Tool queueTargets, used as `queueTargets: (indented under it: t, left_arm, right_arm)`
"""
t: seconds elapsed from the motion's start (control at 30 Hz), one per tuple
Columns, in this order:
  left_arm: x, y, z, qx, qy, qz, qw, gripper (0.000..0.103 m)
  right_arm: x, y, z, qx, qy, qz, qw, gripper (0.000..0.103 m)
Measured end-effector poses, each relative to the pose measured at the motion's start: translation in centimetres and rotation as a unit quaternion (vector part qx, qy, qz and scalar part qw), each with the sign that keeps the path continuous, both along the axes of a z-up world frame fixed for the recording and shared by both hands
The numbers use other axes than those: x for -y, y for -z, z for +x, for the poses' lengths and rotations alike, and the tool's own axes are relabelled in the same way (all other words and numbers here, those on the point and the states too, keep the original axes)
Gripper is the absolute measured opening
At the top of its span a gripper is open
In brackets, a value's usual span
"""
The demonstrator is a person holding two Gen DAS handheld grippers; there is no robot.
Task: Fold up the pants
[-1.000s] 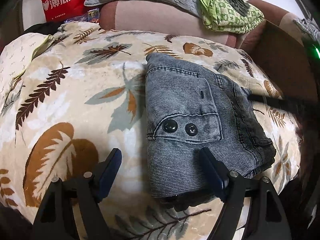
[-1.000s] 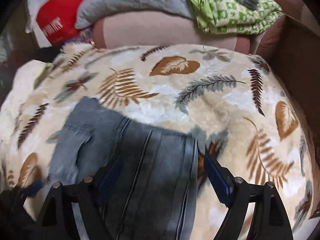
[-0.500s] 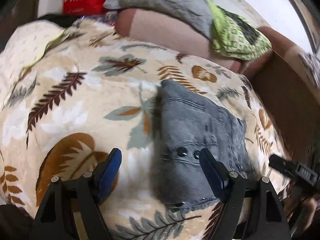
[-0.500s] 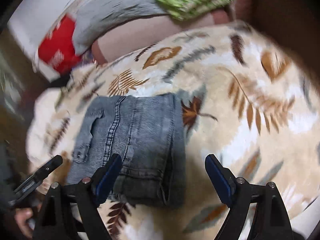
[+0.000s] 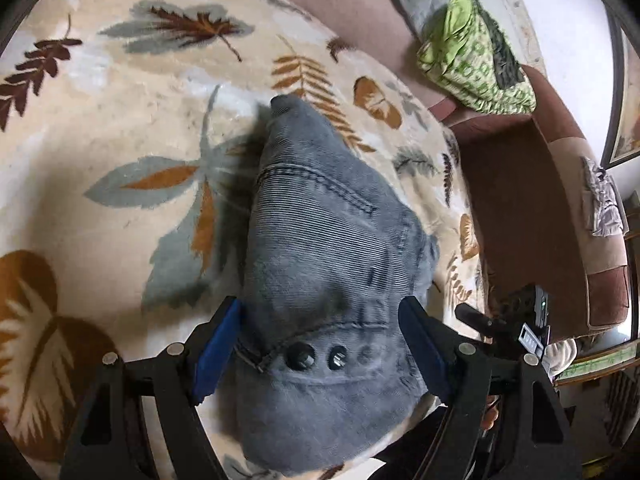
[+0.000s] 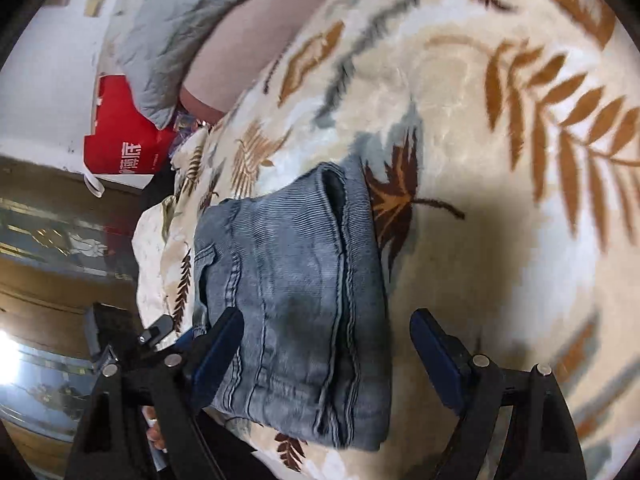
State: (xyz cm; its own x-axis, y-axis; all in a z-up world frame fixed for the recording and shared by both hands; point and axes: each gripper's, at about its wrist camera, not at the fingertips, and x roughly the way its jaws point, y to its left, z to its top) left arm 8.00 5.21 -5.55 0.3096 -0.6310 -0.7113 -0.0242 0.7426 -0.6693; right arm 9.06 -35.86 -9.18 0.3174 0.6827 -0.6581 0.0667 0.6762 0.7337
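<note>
Looking at the jeans (image 5: 320, 248), they're now a compact folded bundle on the leaf-print blanket (image 5: 100, 140), near its front edge. Compared with a second ago, both tools have swung round to opposite ends. Left tool (image 5: 320, 344) and right tool (image 6: 326, 354) both gape wide, gripping nothing. Folding seems basically finished.

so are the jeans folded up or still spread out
Folded. The jeans lie as a compact stacked bundle on the leaf-print blanket, with layered edges along one side and no legs stretched out. Both grippers are open.
</note>
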Motion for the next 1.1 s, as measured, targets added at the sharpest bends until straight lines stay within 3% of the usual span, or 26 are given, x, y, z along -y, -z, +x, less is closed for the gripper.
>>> queueTargets:
  t: [0.17, 0.3, 0.37, 0.47, 0.53, 0.6, 0.73, 0.87, 1.1]
  left_arm:
    - [-0.7, 1.4, 1.1, -0.022, 0.000, -0.056, 0.9982, 0.079]
    - [-0.1, 2.0, 1.4, -0.017, 0.008, -0.057, 0.9982, 0.079]
    - [-0.7, 2.8, 1.6, -0.024, -0.002, -0.076, 0.9968, 0.079]
    - [-1.1, 3.1, 2.0, -0.029, -0.010, -0.091, 0.9954, 0.079]
    - [-0.5, 2.7, 2.1, -0.022, -0.001, -0.070, 0.9973, 0.077]
    - [0.5, 2.6, 2.1, -0.019, 0.010, -0.030, 0.9993, 0.051]
    - [0.8, 2.1, 1.8, -0.008, 0.007, 0.014, 0.9998, 0.035]
    - [2.3, 0.1, 1.1, 0.033, 0.026, 0.077, 0.9961, 0.024]
    - [2.6, -5.0, 0.1, 0.117, 0.038, 0.112, 0.9861, 0.022]
  right_arm:
    - [-1.7, 0.9, 1.1, 0.000, -0.024, -0.012, 1.000, 0.080]
    - [-2.0, 0.9, 1.5, 0.000, -0.026, -0.017, 1.000, 0.080]
    - [-2.2, 0.8, 1.7, -0.002, -0.030, -0.022, 0.999, 0.080]
    - [-2.4, 0.7, 1.6, -0.007, -0.032, -0.026, 0.999, 0.072]
    - [-2.6, 0.9, 1.7, -0.008, -0.035, -0.035, 0.999, 0.067]
    - [-2.9, 1.1, 1.9, -0.012, -0.036, -0.052, 0.998, 0.059]
    - [-3.8, 0.3, 1.6, 0.000, -0.048, -0.102, 0.994, 0.018]
    - [-5.3, -1.5, 0.7, 0.035, -0.059, -0.142, 0.987, 0.014]
    - [-6.8, -6.4, -0.2, 0.102, -0.073, -0.139, 0.982, 0.013]
